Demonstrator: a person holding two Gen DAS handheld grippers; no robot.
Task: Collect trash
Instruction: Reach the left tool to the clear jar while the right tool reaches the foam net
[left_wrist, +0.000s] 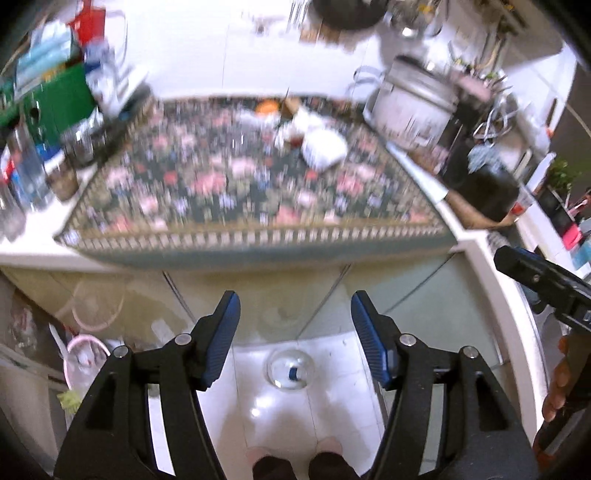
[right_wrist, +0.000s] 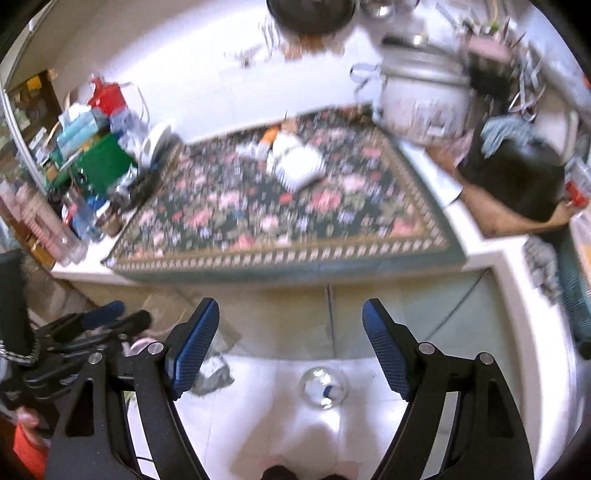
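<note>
Both hand-held grippers stand spread with nothing between the jaws: the left hand-held gripper (left_wrist: 295, 317), the right hand-held gripper (right_wrist: 291, 328); below them on the white floor (left_wrist: 332, 391) lies a clear round item (left_wrist: 290, 369), too blurred to name; beyond, on the desk (left_wrist: 33, 243), a floral cloth (left_wrist: 229, 184) carries crumpled white trash (left_wrist: 323, 146) at its far side, ahead and slightly right of the left, about centred for the right; neither hand looks clearly nearer, and its long axis cannot be told.
</note>
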